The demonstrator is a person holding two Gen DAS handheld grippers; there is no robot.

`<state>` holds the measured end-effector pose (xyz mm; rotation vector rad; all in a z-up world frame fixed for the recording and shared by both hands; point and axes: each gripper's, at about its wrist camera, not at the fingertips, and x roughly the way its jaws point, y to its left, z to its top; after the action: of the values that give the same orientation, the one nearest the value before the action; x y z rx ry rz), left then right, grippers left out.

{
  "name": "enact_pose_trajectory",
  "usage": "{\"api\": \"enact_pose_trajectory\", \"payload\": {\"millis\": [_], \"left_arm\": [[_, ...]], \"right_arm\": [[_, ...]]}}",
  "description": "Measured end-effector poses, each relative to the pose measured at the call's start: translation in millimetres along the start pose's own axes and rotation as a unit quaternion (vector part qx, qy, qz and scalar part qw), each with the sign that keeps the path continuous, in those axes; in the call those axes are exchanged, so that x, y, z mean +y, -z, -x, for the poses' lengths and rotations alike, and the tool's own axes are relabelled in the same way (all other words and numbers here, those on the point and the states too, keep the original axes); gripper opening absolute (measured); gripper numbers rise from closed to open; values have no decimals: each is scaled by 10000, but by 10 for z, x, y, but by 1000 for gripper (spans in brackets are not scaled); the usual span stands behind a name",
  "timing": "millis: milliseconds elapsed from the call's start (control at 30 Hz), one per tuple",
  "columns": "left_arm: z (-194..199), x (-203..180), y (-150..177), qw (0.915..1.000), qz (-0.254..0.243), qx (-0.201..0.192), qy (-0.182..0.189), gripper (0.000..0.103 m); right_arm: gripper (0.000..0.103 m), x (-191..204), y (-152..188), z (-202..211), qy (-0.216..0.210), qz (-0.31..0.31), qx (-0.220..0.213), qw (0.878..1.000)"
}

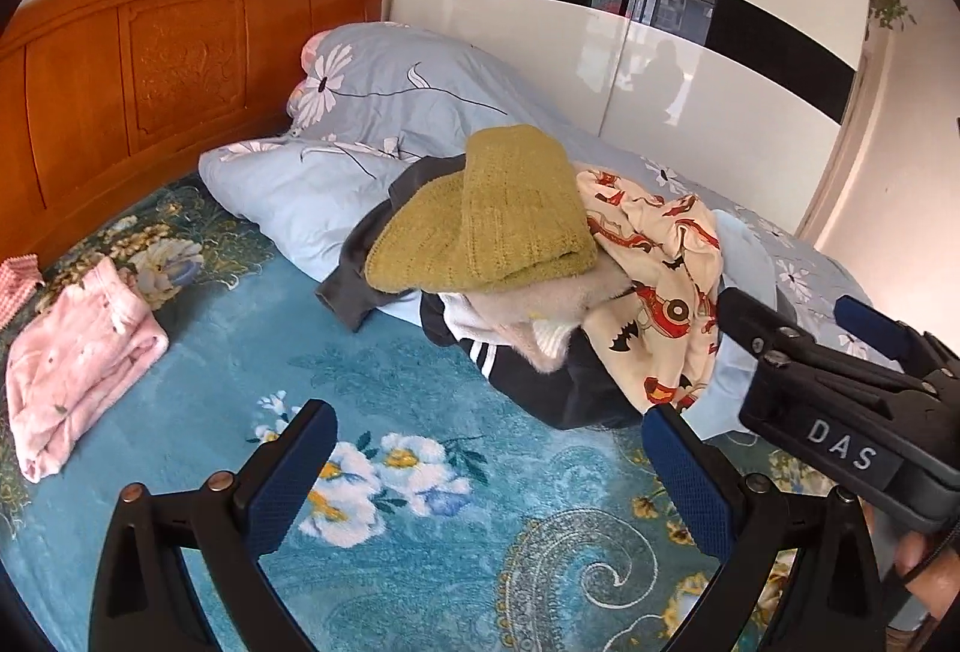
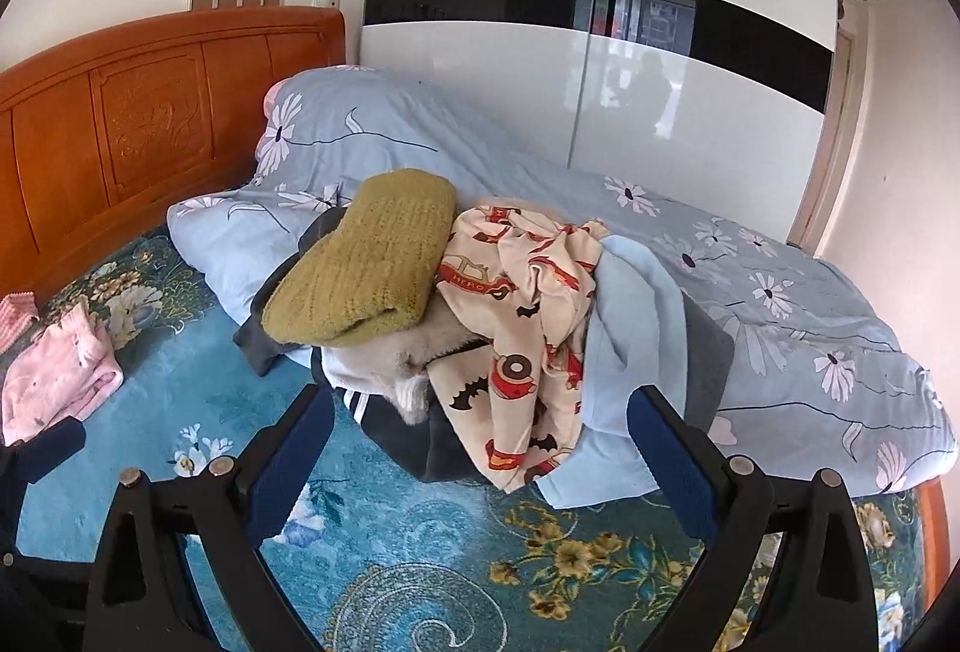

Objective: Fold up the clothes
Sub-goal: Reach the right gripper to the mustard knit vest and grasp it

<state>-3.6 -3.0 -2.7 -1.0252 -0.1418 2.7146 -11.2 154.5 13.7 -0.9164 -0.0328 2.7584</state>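
Observation:
A heap of unfolded clothes lies on the bed: an olive knit sweater point(image 1: 498, 214) point(image 2: 366, 262) on top, a cream garment with red car print point(image 1: 660, 280) point(image 2: 522, 316), a dark striped piece point(image 1: 516, 370) and a light blue one point(image 2: 630, 352). A folded pink garment point(image 1: 72, 358) point(image 2: 54, 376) lies at the left. My left gripper point(image 1: 486, 478) is open and empty above the blue floral blanket, just short of the heap. My right gripper point(image 2: 480, 466) is open and empty, its fingers reaching the heap's near edge; it also shows in the left wrist view point(image 1: 798, 334).
The blue floral blanket point(image 1: 360, 412) covers the bed. A pale blue flowered duvet point(image 2: 750, 256) and pillow point(image 1: 288, 208) lie behind the heap. A wooden headboard point(image 1: 150, 70) stands at the left. A glossy white wardrobe point(image 2: 660, 82) stands behind the bed.

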Motion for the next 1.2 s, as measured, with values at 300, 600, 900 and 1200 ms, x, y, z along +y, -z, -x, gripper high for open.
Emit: {"api": "enact_pose_trajectory", "payload": {"millis": [300, 600, 900, 1200], "left_arm": [[-432, 467, -32, 9993, 170, 284, 185, 103], [-725, 1160, -8, 9962, 562, 491, 440, 103], [-717, 1615, 162, 9948, 715, 589, 430, 103], [-517, 1850, 254, 9973, 388, 527, 346, 103]], "right_arm": [[99, 428, -58, -613, 199, 337, 547, 9977], [98, 957, -261, -1188, 427, 921, 831, 9914], [70, 1357, -838, -1682, 522, 1001, 770, 9906], [59, 1684, -1003, -2331, 652, 736, 1452, 9845]]}}
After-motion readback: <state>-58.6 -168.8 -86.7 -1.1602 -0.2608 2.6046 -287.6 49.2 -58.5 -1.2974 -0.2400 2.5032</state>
